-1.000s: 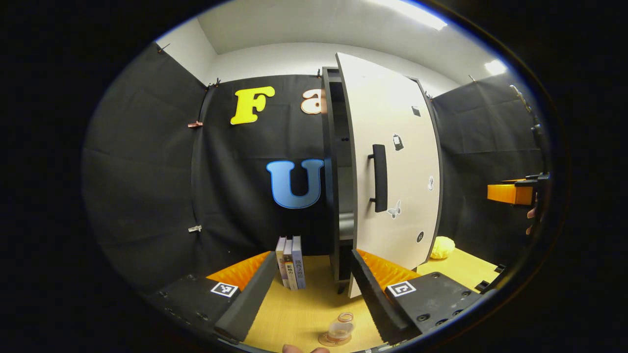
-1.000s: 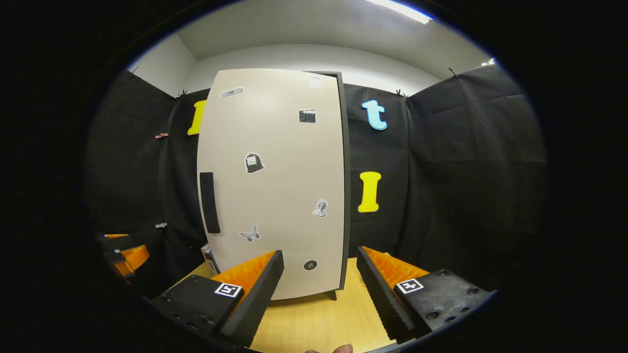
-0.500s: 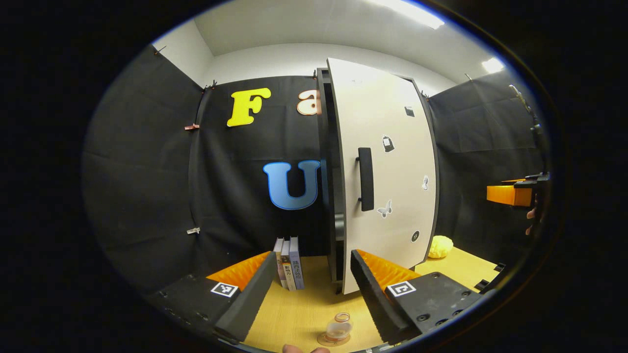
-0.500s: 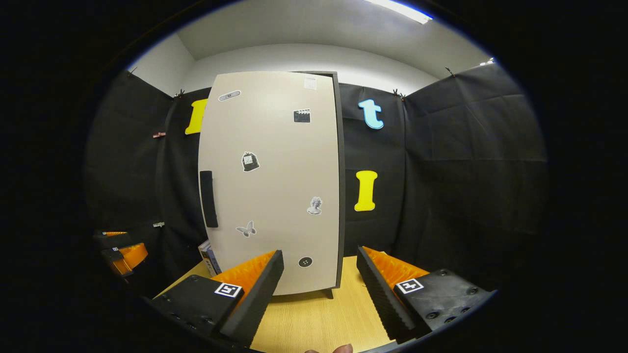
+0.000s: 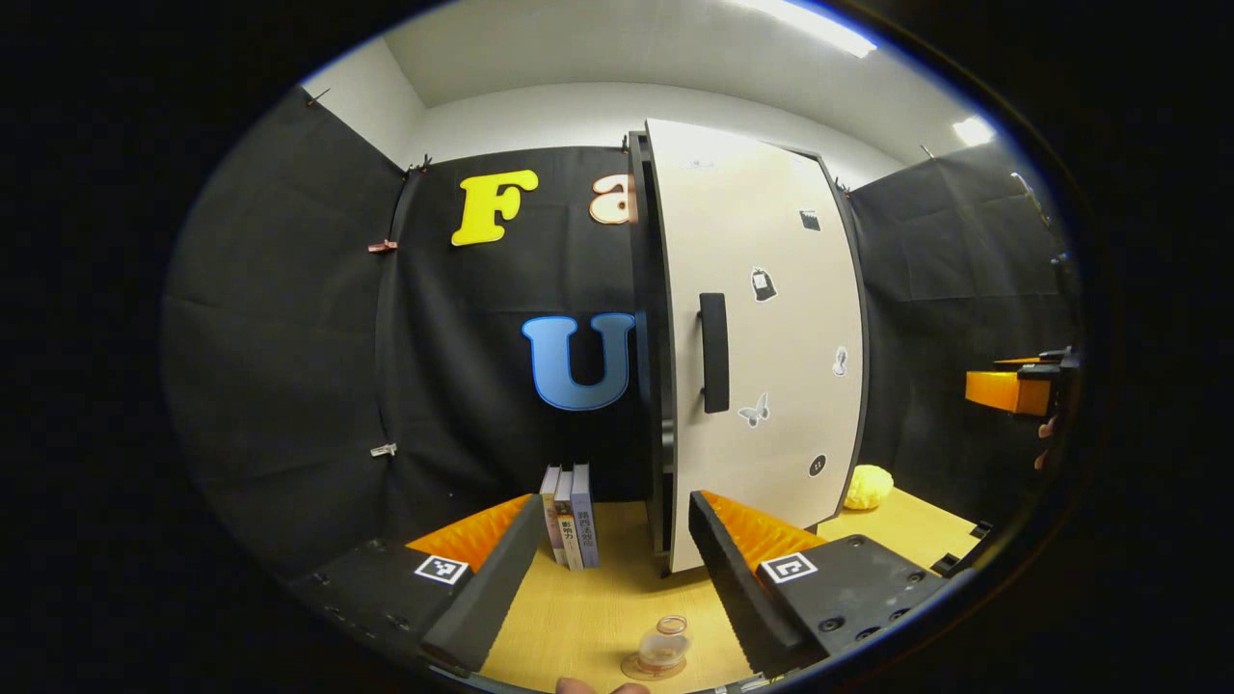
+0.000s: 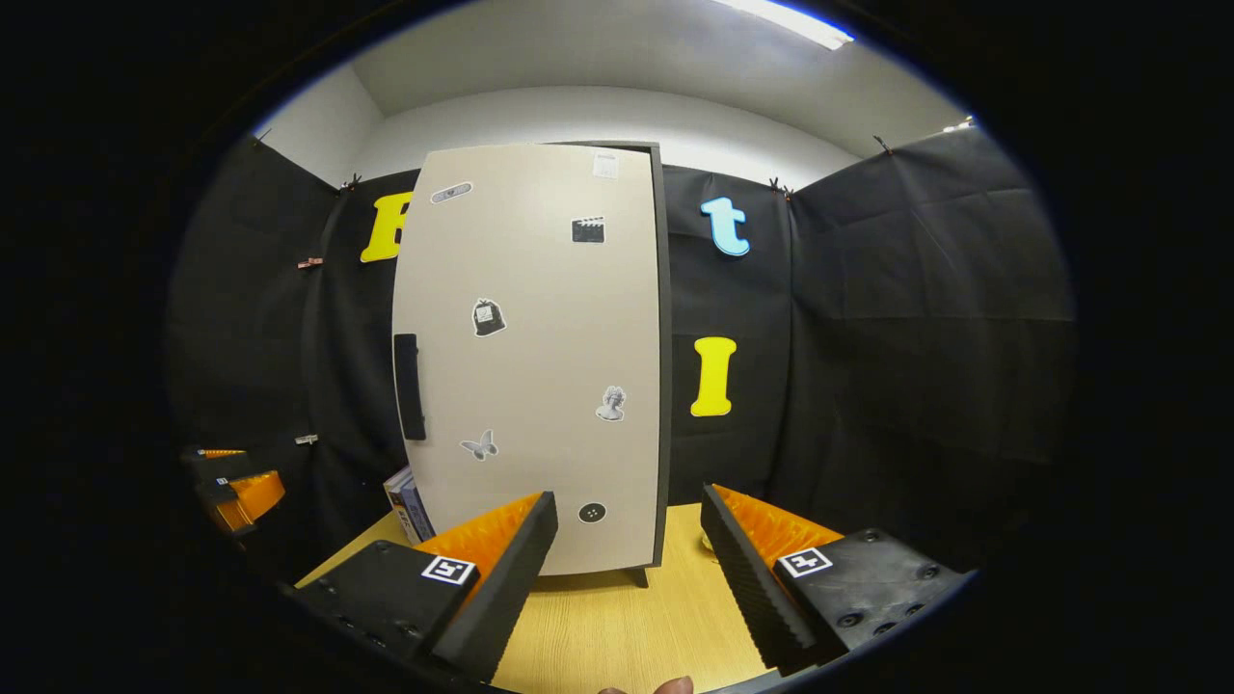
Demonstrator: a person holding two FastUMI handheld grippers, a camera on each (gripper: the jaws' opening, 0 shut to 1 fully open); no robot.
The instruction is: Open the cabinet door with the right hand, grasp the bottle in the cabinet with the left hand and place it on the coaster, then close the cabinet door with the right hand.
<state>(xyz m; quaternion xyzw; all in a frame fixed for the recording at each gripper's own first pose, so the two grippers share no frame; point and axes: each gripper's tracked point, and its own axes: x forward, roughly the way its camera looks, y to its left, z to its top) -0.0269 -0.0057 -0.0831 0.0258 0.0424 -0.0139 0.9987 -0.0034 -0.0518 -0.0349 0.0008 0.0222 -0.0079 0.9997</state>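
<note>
The tall cabinet's pale door (image 5: 771,337), with its black handle (image 5: 713,352), lies almost flat against the dark cabinet body (image 5: 648,386). In the right gripper view the door (image 6: 530,357) faces me, handle (image 6: 409,386) at its left edge. A small clear bottle (image 5: 663,646) stands upright on a round coaster (image 5: 638,668) on the wooden table, just below my open left gripper (image 5: 609,525). My right gripper (image 6: 627,511) is open and empty, apart from the door. The right gripper (image 5: 1012,390) also shows far right in the left gripper view.
Three books (image 5: 569,516) stand upright left of the cabinet foot. A yellow lumpy object (image 5: 868,485) lies on the table (image 5: 598,617) to the cabinet's right. Black cloth walls close in the booth. The left gripper (image 6: 236,487) shows at the left of the right gripper view.
The cabinet door has swung further toward the cabinet, and the dark gap at its handle edge has narrowed. Both grippers stay open; the bottle rests unmoved on the coaster.
</note>
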